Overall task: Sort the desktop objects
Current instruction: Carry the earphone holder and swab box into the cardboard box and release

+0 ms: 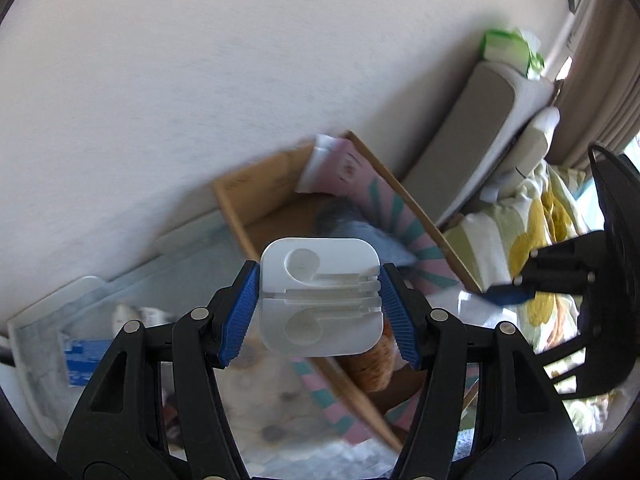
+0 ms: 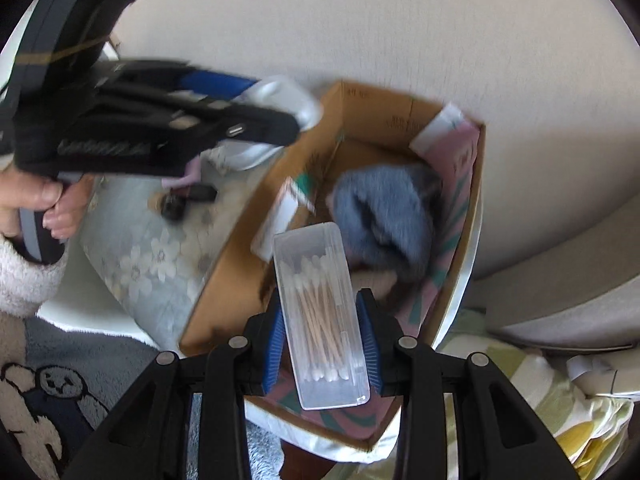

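Right wrist view: right gripper [image 2: 320, 344] pinches clear plastic cotton-swab case [image 2: 320, 320] over brown cardboard box [image 2: 224, 280], frame centre, likely for dropping in; left gripper [image 1: 320, 312] clamps white plastic cable winder [image 1: 320, 296].

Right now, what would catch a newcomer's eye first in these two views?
The left gripper clamps a white grooved cable holder above the cardboard box. The right gripper grips a clear case of cotton swabs over the same box, where a blue fluffy cloth lies.

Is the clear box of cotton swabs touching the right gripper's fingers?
Touching. In the right wrist view both blue fingers press against the long sides of the clear swab box, with no gap visible.
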